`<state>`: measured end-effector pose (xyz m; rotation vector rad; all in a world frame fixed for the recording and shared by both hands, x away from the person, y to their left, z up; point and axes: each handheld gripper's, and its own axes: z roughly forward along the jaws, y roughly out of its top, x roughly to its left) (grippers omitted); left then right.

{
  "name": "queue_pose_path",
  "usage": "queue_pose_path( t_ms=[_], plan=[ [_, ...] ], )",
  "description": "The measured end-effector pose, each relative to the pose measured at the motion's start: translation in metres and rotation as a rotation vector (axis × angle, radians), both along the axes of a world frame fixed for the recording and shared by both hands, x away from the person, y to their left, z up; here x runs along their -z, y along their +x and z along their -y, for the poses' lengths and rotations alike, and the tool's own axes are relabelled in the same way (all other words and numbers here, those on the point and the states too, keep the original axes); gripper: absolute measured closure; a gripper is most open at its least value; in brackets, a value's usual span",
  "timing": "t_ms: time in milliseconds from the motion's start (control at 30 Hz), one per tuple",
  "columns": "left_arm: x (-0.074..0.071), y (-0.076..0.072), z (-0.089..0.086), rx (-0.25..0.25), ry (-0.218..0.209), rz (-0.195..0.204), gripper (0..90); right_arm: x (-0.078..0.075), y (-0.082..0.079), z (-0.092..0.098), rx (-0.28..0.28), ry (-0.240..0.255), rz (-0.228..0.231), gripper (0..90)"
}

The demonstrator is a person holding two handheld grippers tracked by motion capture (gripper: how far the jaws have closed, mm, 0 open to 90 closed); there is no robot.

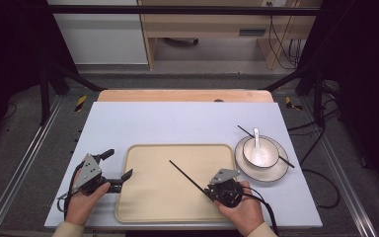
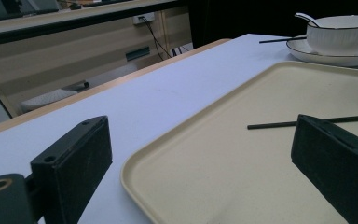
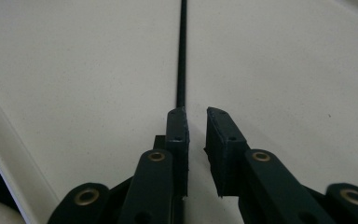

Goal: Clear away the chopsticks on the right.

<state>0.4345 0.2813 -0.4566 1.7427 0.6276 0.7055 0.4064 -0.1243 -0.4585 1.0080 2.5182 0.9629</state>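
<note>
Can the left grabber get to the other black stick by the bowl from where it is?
Probably not without moving a lot. The left gripper sits at the tray's left edge, and that chopstick lies under the bowl on the plate, past the far right side, with the right gripper in between.

Chopstick (image 1: 187, 177) on tray (image 1: 148, 207), bowl (image 1: 260, 152) right.

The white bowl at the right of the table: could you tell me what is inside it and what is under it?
Inside the white bowl lies a white spoon. Beneath is a plate, with a black chopstick lying across it; the bowl hides the chopstick's middle.
</note>
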Motion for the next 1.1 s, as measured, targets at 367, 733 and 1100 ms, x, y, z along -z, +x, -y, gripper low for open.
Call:
queue_pose_path(
  t_ms=[367,733,1100],
  plan=[
    [0.0,-0.001,-0.001,-0.002,0.001,0.0,4.8,-0.017,0.005,0.014,0.015,0.038,0.076,59.8],
    [0.001,0.0,0.001,-0.001,0.002,-0.004,4.8,-0.079,0.014,0.087,0.126,0.029,0.27,22.6],
    [0.001,0.0,0.002,0.003,0.008,-0.006,4.8,-0.113,0.021,0.167,0.245,0.008,0.335,30.7]
  ],
)
